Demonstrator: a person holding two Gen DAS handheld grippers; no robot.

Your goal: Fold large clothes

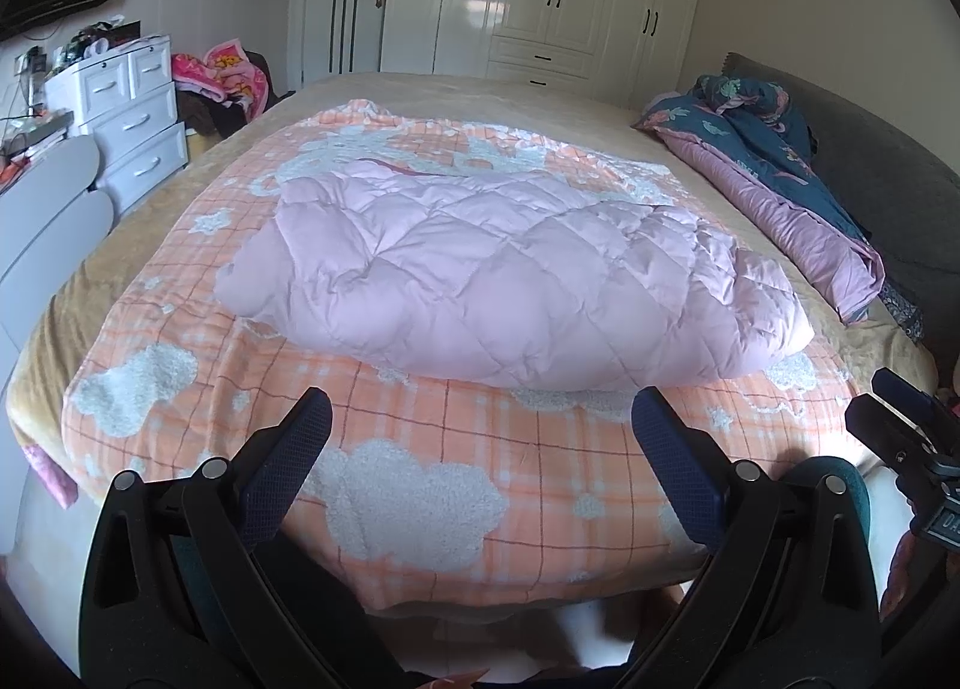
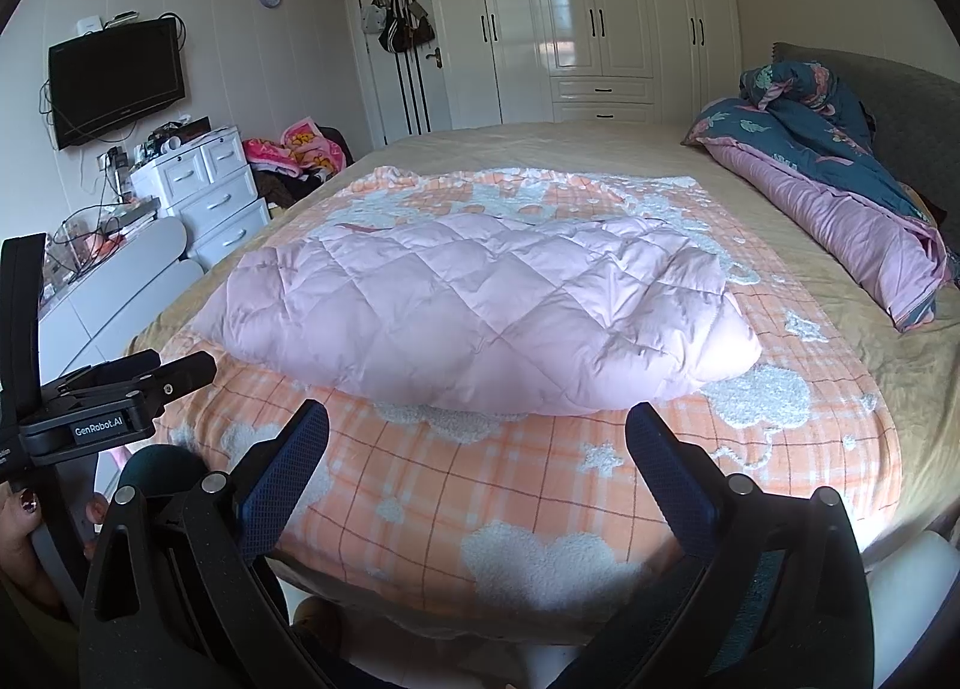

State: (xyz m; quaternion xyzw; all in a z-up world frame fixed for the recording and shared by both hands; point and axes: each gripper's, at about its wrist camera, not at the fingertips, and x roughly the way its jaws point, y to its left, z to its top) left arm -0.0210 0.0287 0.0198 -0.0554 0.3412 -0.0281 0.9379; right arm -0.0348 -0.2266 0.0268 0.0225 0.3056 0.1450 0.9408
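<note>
A folded pink jacket [image 1: 504, 275] is seen lying on a checked blanket [image 1: 420, 449] spread over the bed [image 1: 540, 89].

The left gripper [image 1: 480, 425] is held with its jaws spread wide and nothing between them, short of the jacket's near edge; the right gripper [image 2: 477, 431] is likewise held wide apart and bare, above the blanket's near part. The jacket is laid flat in the middle of the blanket, apart from both grippers. A blue quilt [image 2: 828, 173] is bunched at the headboard side, well apart from the jacket. A white wardrobe [image 2: 600, 17] is seen behind the bed.
</note>
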